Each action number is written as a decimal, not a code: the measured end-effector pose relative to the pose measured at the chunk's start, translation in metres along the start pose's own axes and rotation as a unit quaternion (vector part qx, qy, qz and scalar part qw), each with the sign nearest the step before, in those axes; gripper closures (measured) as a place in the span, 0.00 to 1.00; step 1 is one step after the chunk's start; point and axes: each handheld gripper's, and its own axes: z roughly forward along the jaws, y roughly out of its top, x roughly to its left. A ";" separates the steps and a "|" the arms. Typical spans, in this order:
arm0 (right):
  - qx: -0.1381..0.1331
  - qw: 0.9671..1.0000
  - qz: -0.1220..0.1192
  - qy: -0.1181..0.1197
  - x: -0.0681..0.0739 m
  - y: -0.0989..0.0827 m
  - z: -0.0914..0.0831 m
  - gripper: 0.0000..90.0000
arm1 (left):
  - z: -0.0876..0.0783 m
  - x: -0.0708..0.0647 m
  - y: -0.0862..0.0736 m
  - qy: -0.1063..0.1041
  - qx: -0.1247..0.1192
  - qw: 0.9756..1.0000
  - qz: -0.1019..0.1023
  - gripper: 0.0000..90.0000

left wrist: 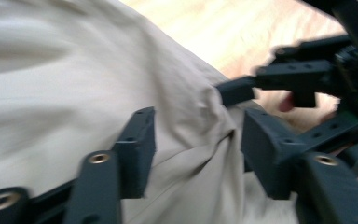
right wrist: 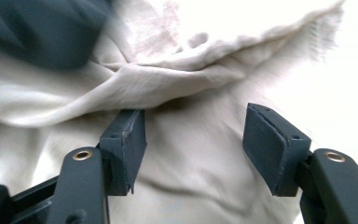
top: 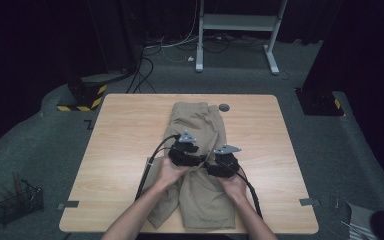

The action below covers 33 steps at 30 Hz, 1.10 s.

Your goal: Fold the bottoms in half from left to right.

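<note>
A pair of khaki shorts [top: 200, 125] lies lengthwise down the middle of the wooden table [top: 125, 130]. Both hands hold their grippers close together over the shorts' middle. My left gripper [top: 196, 159] is open in the left gripper view [left wrist: 196, 135], its jaws wide apart just above the cloth [left wrist: 74, 70] and pressing on nothing. My right gripper [top: 211, 167] is open too [right wrist: 193, 135], with a raised fold of the fabric [right wrist: 168, 79] just beyond its pads. In the left gripper view, one of the right gripper's fingers [left wrist: 235, 90] touches a pucker in the cloth.
A small grey disc [top: 224, 107] sits on the table beside the shorts' far end. Tape marks [top: 69, 204] are stuck near the front corners. On the floor stand a wire basket [top: 19, 202] at the left and a white frame [top: 237, 30] behind the table.
</note>
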 end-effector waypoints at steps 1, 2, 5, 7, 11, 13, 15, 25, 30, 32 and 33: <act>-0.003 1.000 0.000 0.002 0.000 -0.002 -0.004 0.43 | -0.009 0.003 -0.003 0.010 -0.004 1.000 -0.002 0.46; -0.004 1.000 -0.001 0.003 0.001 -0.003 -0.009 0.43 | -0.017 0.006 -0.006 0.020 -0.004 1.000 -0.003 0.44; -0.008 1.000 -0.014 0.009 0.006 -0.009 -0.021 0.43 | -0.037 0.014 -0.024 0.050 0.004 0.999 -0.006 0.40; -0.005 1.000 -0.023 0.018 0.011 -0.013 -0.027 0.44 | -0.046 0.017 -0.039 0.067 0.015 0.998 -0.005 0.38; 0.018 0.999 -0.045 0.022 0.021 -0.020 -0.025 0.45 | -0.048 0.025 -0.070 0.082 0.043 0.995 -0.029 0.38; 0.021 0.998 -0.053 0.018 0.023 -0.021 -0.020 0.45 | -0.044 0.028 -0.080 0.085 0.045 0.994 -0.043 0.40; 0.023 0.998 -0.048 0.015 0.022 -0.018 -0.017 0.46 | -0.039 0.030 -0.085 0.097 0.043 0.993 -0.046 0.43; 0.015 0.999 -0.040 0.006 0.005 0.008 0.013 0.47 | -0.019 0.061 -0.065 0.133 0.032 0.987 -0.081 0.55; 0.020 0.999 -0.027 -0.007 0.004 0.014 0.019 0.47 | -0.030 0.071 -0.065 0.132 0.020 0.984 -0.118 0.56; 0.023 0.999 -0.023 -0.006 0.005 0.011 0.013 0.47 | -0.040 0.070 -0.066 0.143 0.012 0.982 -0.122 0.53; 0.019 1.000 -0.019 0.000 0.005 0.008 0.008 0.47 | -0.045 0.069 -0.067 0.153 0.009 0.981 -0.120 0.52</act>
